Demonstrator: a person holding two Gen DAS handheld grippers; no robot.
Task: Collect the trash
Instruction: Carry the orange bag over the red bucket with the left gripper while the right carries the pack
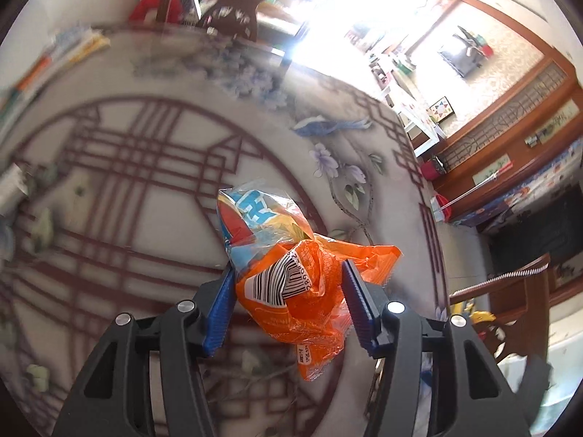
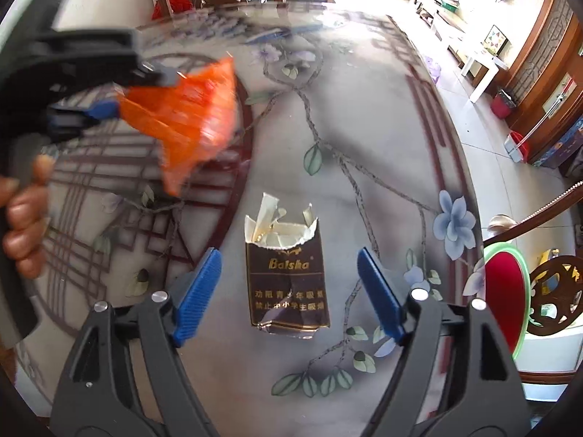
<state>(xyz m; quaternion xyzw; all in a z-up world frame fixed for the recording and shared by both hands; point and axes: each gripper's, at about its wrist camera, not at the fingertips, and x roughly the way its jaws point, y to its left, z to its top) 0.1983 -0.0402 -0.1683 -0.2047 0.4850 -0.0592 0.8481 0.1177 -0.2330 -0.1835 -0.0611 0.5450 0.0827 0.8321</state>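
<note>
Left tongs (image 1: 288, 284) clamped on blurred orange wrapper (image 1: 298, 302); right tongs (image 2: 288, 276) apart around cigarette pack (image 2: 288, 280).

Torn cigarette pack (image 2: 288, 280) lies on the table (image 2: 382, 116), wrapper bundle (image 2: 186, 116) up left

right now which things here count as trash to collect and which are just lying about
Job:
- crumpled orange plastic wrapper with a blue-and-clear wrapper, clamped in the left gripper
- torn brown cigarette pack, lying between the open right gripper fingers

Lying about:
- red plastic stool
- stacked books
</note>
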